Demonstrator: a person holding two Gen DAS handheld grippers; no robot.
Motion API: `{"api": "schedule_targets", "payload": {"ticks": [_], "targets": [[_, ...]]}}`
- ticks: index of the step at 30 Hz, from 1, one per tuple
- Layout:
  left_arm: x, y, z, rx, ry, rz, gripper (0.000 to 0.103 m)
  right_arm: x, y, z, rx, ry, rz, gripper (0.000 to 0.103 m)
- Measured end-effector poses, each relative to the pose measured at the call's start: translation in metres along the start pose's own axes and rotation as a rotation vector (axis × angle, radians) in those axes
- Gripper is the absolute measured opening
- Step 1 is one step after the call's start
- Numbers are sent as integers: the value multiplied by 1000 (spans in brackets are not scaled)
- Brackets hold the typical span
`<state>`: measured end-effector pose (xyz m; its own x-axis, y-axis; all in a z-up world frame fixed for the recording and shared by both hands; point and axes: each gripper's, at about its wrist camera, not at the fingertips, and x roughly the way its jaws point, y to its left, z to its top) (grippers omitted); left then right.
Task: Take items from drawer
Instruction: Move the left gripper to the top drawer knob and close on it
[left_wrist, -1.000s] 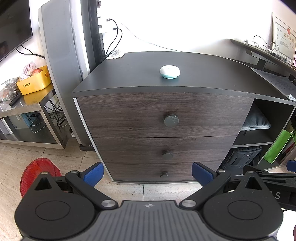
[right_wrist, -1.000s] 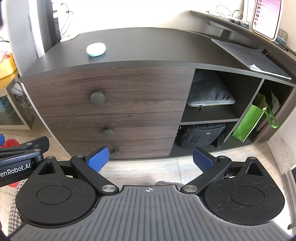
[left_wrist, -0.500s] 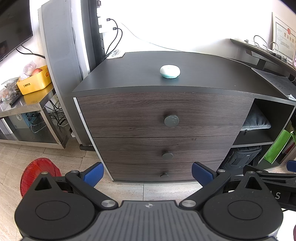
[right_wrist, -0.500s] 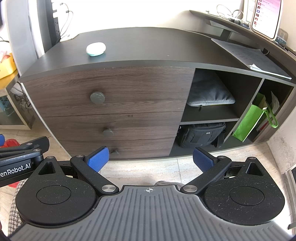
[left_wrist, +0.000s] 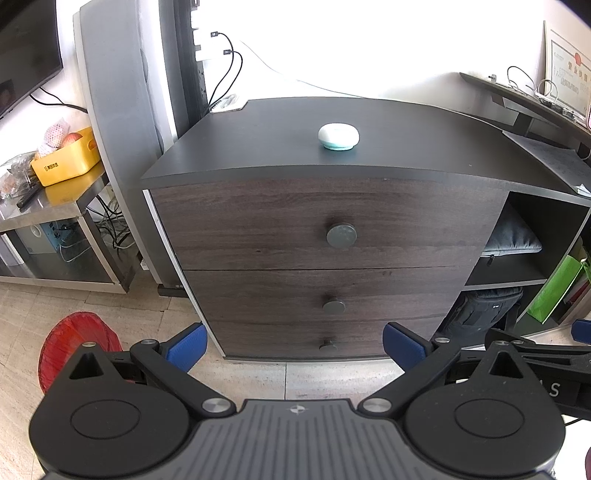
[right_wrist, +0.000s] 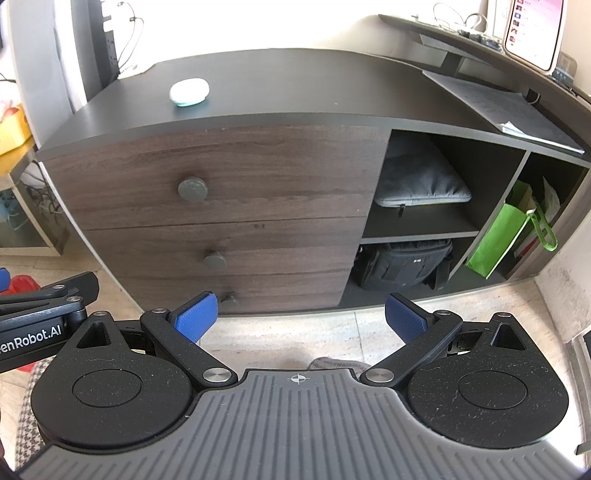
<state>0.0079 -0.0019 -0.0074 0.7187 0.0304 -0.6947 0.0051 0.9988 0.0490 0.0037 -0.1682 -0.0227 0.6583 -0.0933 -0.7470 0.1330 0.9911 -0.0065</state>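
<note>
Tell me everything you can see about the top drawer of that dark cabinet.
The top drawer is shut, its front flush under the cabinet top. It looks like dark brown wood-grain laminate, the tallest of three stacked fronts, with one round grey knob at centre. Nothing touches it; both grippers hang open, well short of it.

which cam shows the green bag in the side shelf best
The right wrist view: the green bag stands whole in the open shelf, handle loop visible, right of the black bag. In the left wrist view the green bag sits squeezed at the right edge, its handle unclear.
</note>
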Motion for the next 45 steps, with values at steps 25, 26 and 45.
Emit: {"api": "schedule_targets", "payload": {"ticks": [25, 26, 45], "targets": [[75, 0, 19, -43, 23, -58, 101, 71, -4, 26, 48, 58, 6, 100], [79, 0, 21, -49, 22, -63, 101, 75, -5, 28, 51, 57, 5, 100], [173, -31, 52, -24, -60, -92, 89, 152, -44, 65, 105, 46, -44, 101]]}}
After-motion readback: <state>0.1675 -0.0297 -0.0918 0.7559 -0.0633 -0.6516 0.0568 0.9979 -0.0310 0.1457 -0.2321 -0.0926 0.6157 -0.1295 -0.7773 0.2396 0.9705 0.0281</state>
